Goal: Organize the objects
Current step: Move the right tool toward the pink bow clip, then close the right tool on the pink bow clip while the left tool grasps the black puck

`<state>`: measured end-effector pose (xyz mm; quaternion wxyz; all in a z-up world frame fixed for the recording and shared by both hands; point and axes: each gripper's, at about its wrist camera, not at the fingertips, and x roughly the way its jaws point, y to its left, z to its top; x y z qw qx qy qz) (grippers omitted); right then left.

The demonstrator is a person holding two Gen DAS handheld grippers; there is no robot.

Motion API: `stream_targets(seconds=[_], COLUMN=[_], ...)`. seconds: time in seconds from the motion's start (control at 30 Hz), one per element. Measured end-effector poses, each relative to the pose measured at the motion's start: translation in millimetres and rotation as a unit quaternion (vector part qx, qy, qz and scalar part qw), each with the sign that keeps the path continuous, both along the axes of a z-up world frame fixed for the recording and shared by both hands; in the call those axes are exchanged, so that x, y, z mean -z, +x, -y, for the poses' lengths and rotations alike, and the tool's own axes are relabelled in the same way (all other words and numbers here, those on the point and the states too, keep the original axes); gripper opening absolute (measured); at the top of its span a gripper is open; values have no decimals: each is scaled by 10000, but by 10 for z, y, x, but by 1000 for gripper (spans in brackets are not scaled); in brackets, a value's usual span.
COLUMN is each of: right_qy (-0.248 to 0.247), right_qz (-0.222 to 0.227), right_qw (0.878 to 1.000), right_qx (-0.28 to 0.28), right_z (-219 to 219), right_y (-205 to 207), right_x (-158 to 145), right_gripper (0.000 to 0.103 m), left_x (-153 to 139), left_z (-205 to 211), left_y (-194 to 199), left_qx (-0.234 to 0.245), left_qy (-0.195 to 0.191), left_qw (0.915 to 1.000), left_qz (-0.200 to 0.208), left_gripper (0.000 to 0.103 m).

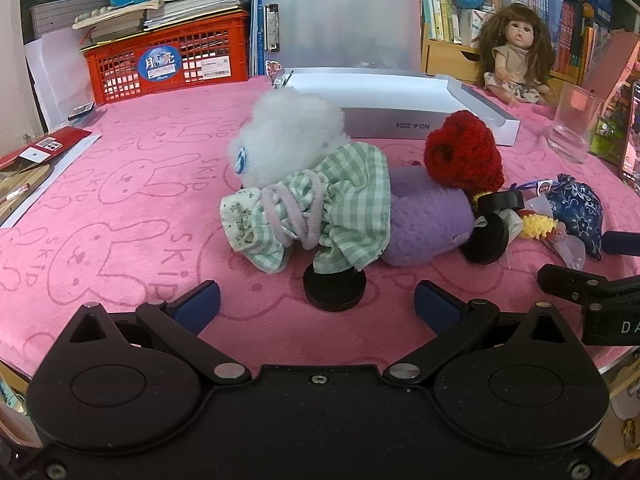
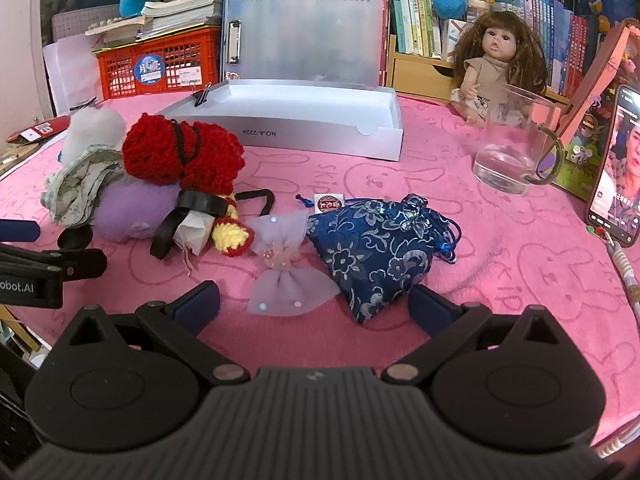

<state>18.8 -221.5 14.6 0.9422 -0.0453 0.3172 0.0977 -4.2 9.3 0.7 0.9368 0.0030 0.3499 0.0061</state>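
Note:
A plush doll with white fluffy hair, a green checked dress and a purple body [image 1: 320,208] lies on the pink cloth, its round black base [image 1: 335,290] just ahead of my open left gripper [image 1: 316,308]. A red crocheted doll [image 1: 464,152] lies across it; it also shows in the right wrist view [image 2: 180,156]. A blue brocade pouch [image 2: 376,248] and a lilac bow [image 2: 284,272] lie just ahead of my open, empty right gripper [image 2: 314,306]. An open white box [image 2: 304,120] stands behind them.
A glass jug [image 2: 512,144] and a phone [image 2: 616,168] stand at the right. A brown-haired doll [image 2: 496,68] sits at the back right. A red crate [image 2: 156,64], a grey clip folder [image 2: 304,36] and bookshelves line the back. The pink cloth [image 1: 120,200] covers the table.

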Motion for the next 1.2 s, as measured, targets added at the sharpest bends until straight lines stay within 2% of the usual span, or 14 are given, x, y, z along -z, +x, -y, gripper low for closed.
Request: stream_targets(seconds=[0.37, 0.6, 0.8, 0.87, 0.93, 1.07, 1.2], right_qy=[-103, -136, -85, -28, 18, 8, -21], right_qz=[297, 479, 415, 400, 416, 441, 478], right_qw=[9991, 9970, 9972, 9976, 9977, 9977, 9976], right_qx=[-289, -597, -623, -570, -538, -519, -494], right_z=[-77, -150, -148, -128, -115, -126, -131], right_y=[-132, -192, -192, -184, -180, -170, -168], right_x=[-106, -150, -134, -135, -139, -144, -144], right_gripper=[103, 103, 95, 91, 84, 71, 67], left_x=[-16, -26, -46, -63, -81, -99, -117], left_z=[-26, -54, -33, -48, -57, -44, -72], left_y=[-64, -87, -99, -115, -133, -140, -143], left_qx=[170, 396, 417, 412, 437, 432, 329], left_qy=[-20, -237, -207, -250, -283, -201, -202], left_qw=[9999, 9989, 9988, 9987, 9983, 9984, 9987], left_qz=[-24, 35, 115, 190, 264, 293, 328], left_gripper=[103, 103, 101, 95, 81, 66, 48])
